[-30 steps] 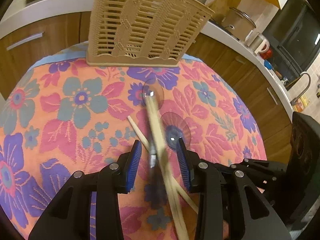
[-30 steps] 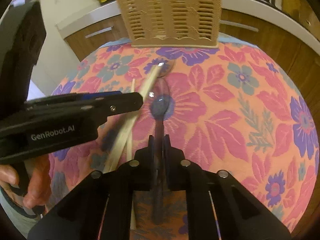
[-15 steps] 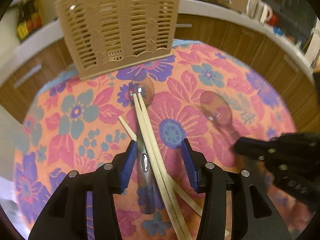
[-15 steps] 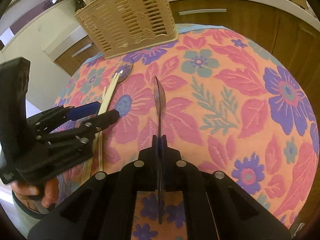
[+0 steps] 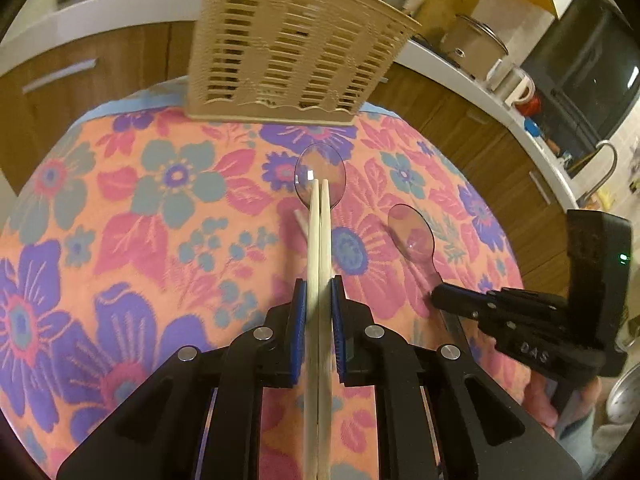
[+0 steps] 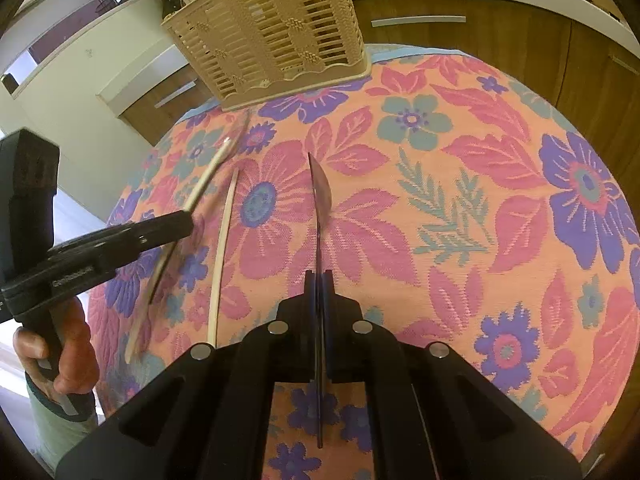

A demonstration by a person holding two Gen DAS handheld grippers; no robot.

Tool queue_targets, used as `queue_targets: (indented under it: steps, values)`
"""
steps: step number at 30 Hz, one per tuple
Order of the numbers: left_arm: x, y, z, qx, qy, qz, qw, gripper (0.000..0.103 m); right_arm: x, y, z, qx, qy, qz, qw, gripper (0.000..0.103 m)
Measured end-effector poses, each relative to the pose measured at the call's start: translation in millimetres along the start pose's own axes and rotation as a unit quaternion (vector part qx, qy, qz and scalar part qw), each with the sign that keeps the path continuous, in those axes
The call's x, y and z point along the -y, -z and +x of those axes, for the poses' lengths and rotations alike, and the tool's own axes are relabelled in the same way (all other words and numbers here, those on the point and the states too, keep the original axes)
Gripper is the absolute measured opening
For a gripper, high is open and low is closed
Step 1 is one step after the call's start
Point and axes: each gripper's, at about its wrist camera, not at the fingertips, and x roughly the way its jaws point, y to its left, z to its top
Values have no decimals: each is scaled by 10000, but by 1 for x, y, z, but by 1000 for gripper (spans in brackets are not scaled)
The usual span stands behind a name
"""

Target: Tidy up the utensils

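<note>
Where floral cloth (image 5: 120, 240) ends, wood cabinets (image 5: 80, 76), white counter (image 5: 100, 4).

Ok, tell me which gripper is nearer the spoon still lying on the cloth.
Left. The left gripper, closing on the chopsticks, sits right before that spoon; the right gripper, clamping another spoon, is off to its side.

Black grippers (image 5: 319, 292), blue pads (image 5: 299, 300), silver screws, "GenRobot.AI" mark.
</note>
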Motion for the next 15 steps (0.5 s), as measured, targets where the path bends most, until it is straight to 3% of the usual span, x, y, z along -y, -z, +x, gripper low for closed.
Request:
queue_targets:
  steps: [2, 6, 15]
  values:
    - [-5, 3, -2, -110, 80, -52, 9999, 11, 2, -1, 2, -44, -50, 46, 10000, 1]
    - [-9, 7, 5, -210, -181, -42, 9996, 11, 2, -1, 5, -88, 8, 62, 9999, 1]
    - [-6, 13, 2, -74, -215, -18, 9997, 12, -1, 0, 5, -96, 41, -48, 9999, 1]
